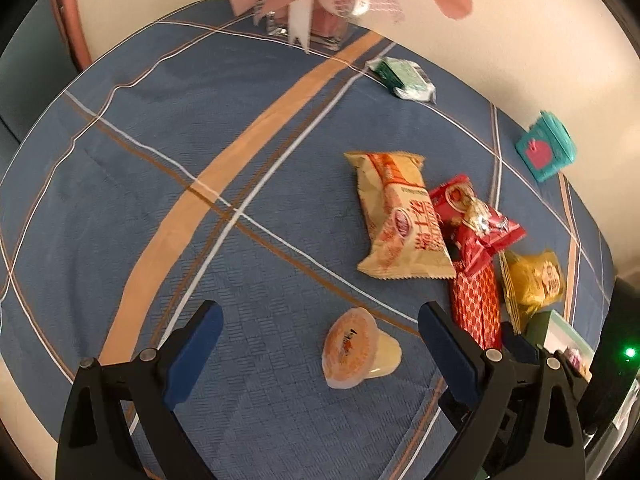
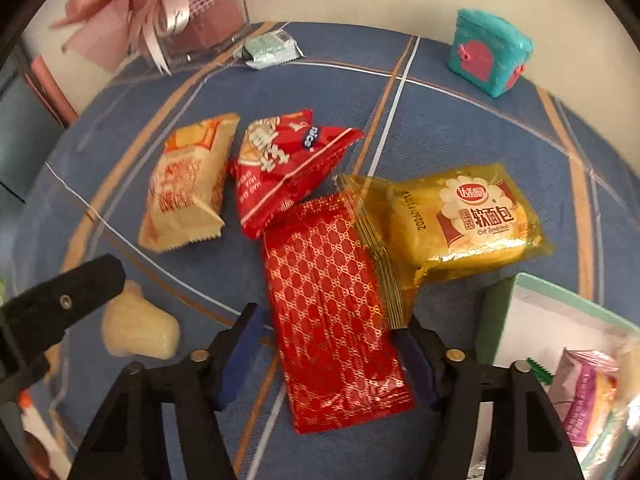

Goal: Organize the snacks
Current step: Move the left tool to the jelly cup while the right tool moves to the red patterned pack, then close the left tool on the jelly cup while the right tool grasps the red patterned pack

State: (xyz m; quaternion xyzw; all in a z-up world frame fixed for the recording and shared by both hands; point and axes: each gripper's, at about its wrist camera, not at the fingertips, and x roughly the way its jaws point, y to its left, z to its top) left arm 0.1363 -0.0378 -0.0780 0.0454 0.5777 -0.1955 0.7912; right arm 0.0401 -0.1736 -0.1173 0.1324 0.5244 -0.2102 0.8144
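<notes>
A jelly cup [image 1: 360, 350] with an orange lid lies on its side on the blue plaid cloth. It sits between the wide-open fingers of my left gripper [image 1: 320, 320], touching neither pad. In the right wrist view the same jelly cup [image 2: 140, 332] shows pale beside a black finger of the left gripper. My right gripper [image 2: 330, 320] points down over a red gold-patterned packet [image 2: 332, 312]. Its blue pads stand close on either side of the packet, with a thin gap at the left pad. A yellow soft-bread packet [image 2: 460, 216] overlaps the red packet's right edge.
A beige packet [image 2: 188, 188] and a red snack packet [image 2: 288, 168] lie beyond. A green-rimmed box [image 2: 560, 308] at the right holds a purple packet [image 2: 584, 392]. At the far edge are a teal box [image 2: 488, 52], a green packet [image 2: 268, 50] and a clear box with a pink bouquet [image 2: 200, 12].
</notes>
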